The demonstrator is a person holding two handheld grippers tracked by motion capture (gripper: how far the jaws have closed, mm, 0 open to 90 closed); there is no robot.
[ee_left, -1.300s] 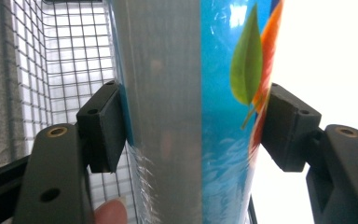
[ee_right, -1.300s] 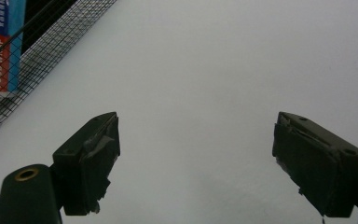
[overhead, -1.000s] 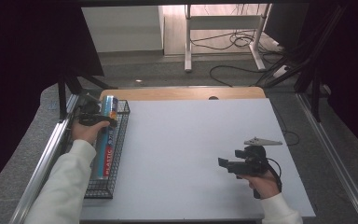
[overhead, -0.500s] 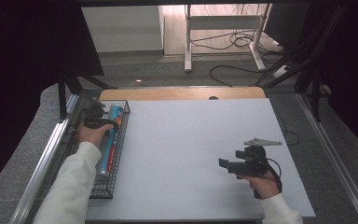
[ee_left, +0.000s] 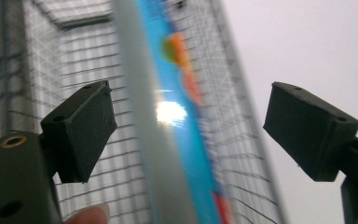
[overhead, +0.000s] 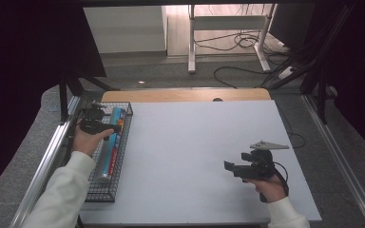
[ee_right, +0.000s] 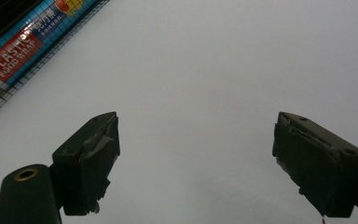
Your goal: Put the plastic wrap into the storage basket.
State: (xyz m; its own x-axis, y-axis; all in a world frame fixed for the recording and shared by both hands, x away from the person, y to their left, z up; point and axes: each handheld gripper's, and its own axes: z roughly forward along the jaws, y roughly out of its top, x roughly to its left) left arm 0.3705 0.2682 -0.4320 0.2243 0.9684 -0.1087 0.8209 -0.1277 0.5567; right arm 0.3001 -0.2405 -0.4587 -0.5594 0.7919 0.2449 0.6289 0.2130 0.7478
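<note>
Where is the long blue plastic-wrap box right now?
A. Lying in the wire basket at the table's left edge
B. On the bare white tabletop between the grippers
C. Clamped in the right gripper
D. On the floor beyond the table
A: the plastic-wrap box lies lengthwise inside the wire basket, under the open left gripper; the right gripper holds nothing.

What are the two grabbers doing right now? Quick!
Left gripper: open, jaws spread either side of the plastic food wrap box in the wire basket, not gripping it.
Right gripper: open, holding nothing, over the white table.
</note>
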